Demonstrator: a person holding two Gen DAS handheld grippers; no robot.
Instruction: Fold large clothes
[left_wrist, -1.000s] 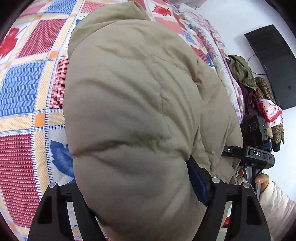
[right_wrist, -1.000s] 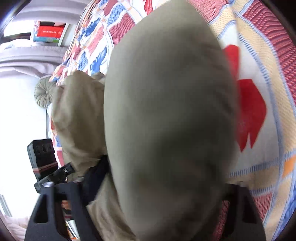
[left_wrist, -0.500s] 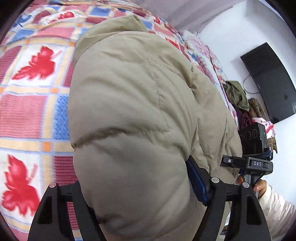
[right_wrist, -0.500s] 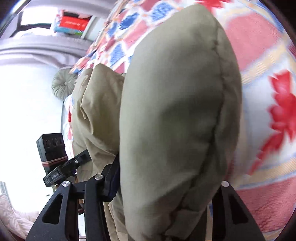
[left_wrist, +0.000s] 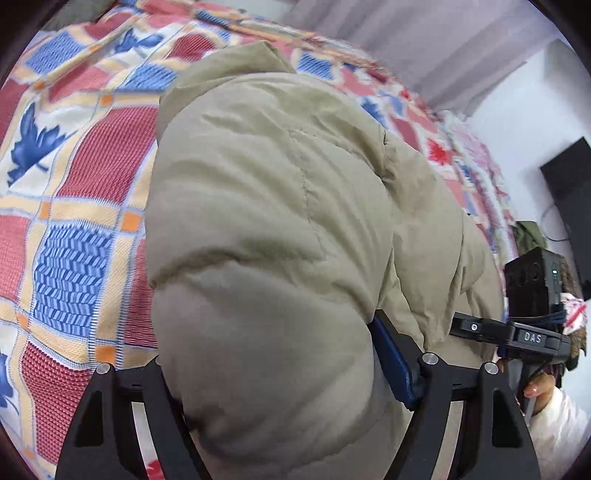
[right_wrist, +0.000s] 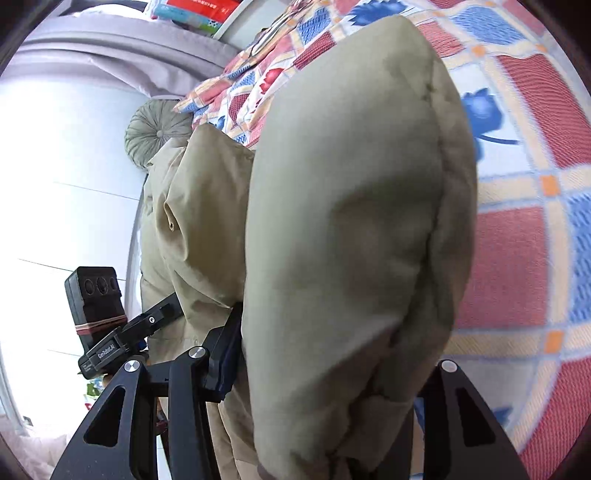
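Note:
A puffy khaki down jacket (left_wrist: 280, 229) fills the left wrist view, held above a patchwork bedspread (left_wrist: 74, 206). My left gripper (left_wrist: 280, 373) is shut on a thick fold of it; its fingertips are buried in the padding. In the right wrist view the same jacket (right_wrist: 351, 240) bulges between the jaws of my right gripper (right_wrist: 332, 354), which is shut on another fold. The other hand-held gripper shows at the edge of each view, the right one (left_wrist: 524, 332) and the left one (right_wrist: 110, 339).
The bedspread (right_wrist: 517, 258) has red, blue and cream squares. A round grey cushion (right_wrist: 159, 133) lies near the bed's far end. A dark screen (left_wrist: 569, 192) hangs on the white wall, with a heap of clothes (left_wrist: 532, 236) below it.
Both grippers have carried the jacket across the bed and tilted up, so more of the far bed, curtain and wall shows. Both grips are unchanged.

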